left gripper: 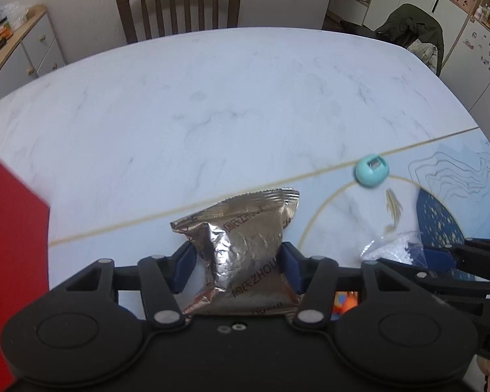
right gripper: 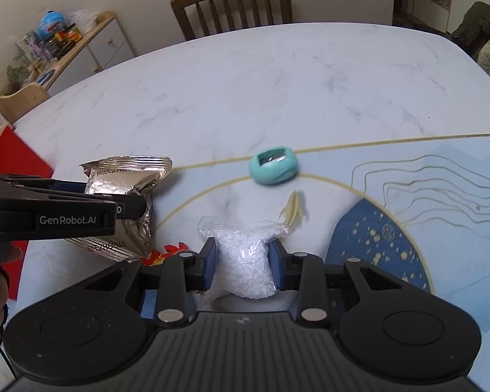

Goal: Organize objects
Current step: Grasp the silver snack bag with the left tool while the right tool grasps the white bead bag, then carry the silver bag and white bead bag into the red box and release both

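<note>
My left gripper (left gripper: 238, 261) is shut on a crinkled silver foil snack packet (left gripper: 245, 228), held just above the marble table (left gripper: 212, 98). The packet also shows in the right wrist view (right gripper: 124, 179), with the left gripper (right gripper: 127, 207) coming in from the left. My right gripper (right gripper: 243, 261) is shut on a clear plastic bag of white granules (right gripper: 245, 258), which shows in the left wrist view (left gripper: 392, 248) at the right. A teal rounded object with a small window (right gripper: 272, 165) lies on the table ahead of both grippers, also in the left wrist view (left gripper: 371, 170).
A red box (left gripper: 13, 245) stands at the left edge, seen too in the right wrist view (right gripper: 16, 156). A blue patterned mat (right gripper: 408, 212) covers the near right of the table. An orange-red item (right gripper: 166, 253) lies under the packet. A wooden chair (left gripper: 179, 3) stands behind the table.
</note>
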`<action>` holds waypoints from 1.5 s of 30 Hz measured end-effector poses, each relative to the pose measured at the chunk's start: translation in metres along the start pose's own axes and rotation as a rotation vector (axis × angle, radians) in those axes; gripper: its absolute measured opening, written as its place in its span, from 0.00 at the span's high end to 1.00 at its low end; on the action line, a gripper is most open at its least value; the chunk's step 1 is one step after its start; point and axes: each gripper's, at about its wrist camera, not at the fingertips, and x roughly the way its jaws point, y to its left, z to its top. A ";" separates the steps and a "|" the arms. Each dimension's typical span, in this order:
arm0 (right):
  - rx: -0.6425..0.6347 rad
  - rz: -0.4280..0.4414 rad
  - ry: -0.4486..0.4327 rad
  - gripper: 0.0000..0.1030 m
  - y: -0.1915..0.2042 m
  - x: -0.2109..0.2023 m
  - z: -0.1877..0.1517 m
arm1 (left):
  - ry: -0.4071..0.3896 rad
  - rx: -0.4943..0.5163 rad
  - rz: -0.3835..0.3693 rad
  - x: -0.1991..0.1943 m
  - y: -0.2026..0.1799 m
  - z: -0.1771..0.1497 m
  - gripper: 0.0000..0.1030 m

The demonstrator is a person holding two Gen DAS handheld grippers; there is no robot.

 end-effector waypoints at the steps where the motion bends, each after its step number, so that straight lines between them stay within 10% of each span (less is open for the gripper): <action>1: -0.003 0.005 0.002 0.70 0.002 -0.002 -0.003 | 0.003 -0.005 -0.002 -0.003 0.002 -0.006 0.48; 45: -0.223 0.158 -0.076 0.70 0.168 -0.132 -0.053 | -0.101 -0.133 -0.066 -0.185 0.118 -0.096 0.53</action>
